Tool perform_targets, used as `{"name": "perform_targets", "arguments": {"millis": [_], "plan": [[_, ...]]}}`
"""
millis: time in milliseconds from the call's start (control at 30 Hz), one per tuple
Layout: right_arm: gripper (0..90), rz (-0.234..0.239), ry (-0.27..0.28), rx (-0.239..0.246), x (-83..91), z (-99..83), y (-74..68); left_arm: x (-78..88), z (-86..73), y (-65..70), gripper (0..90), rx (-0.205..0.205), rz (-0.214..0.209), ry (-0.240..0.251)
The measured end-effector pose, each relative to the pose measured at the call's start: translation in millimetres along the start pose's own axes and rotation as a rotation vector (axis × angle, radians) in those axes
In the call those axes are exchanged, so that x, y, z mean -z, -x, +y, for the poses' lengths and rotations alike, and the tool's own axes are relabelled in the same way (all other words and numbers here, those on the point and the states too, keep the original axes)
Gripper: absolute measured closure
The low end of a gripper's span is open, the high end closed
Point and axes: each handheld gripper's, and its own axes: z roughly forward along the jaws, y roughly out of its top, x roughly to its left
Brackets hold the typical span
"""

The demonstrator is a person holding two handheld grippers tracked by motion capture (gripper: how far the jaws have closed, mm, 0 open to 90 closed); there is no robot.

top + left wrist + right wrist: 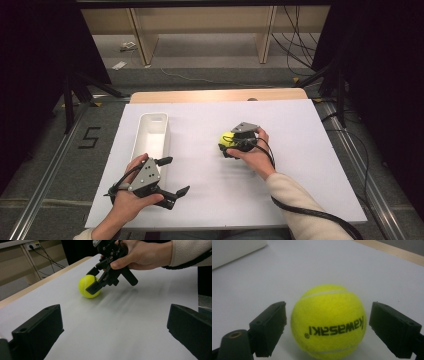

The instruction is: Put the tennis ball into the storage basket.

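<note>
Counting from the near edge outward: two grippers, one ball, one bin. Nearest, the left gripper (176, 176) is hovering low over the white table sheet (210, 200), jaws spread wide with nothing between them, just beside the near end of the white bin (151, 134). Bare sheet is lying open ahead of it, as the left gripper view shows.

Farther in, the right gripper (224, 148) is straddling the single yellow tennis ball (328, 321), which is sitting on the sheet near the table's middle. Its jaws are standing open on either side of the ball, a small gap showing on each flank in the right gripper view, so no clamping yet.

Beyond, the long bin is lying lengthwise toward the far edge, well apart from the ball. A wooden table rim (215, 95) is showing past the sheet's far border.
</note>
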Motion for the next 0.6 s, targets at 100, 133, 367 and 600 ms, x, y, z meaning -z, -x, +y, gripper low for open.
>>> {"name": "perform_targets", "arguments": {"millis": [100,133,367,600], "plan": [[15.0,0.000,-0.002,0.000,-1.9,-0.2,0.4,0.0,0.1,0.0,0.0,0.000,0.000,0.001],[15.0,-0.002,-0.003,-0.003,-3.1,-0.2,0.0,0.0,0.1,0.0,0.0,0.000,-0.001,0.001],[15.2,0.000,-0.014,-0.004,-7.0,-0.6,-0.6,0.1,0.1,0.0,0.0,0.000,-0.002,0.002],[15.3,0.003,-0.018,-0.006,-11.0,-0.5,-1.5,0.3,0.1,-0.1,0.0,0.000,-0.003,0.002]]}}
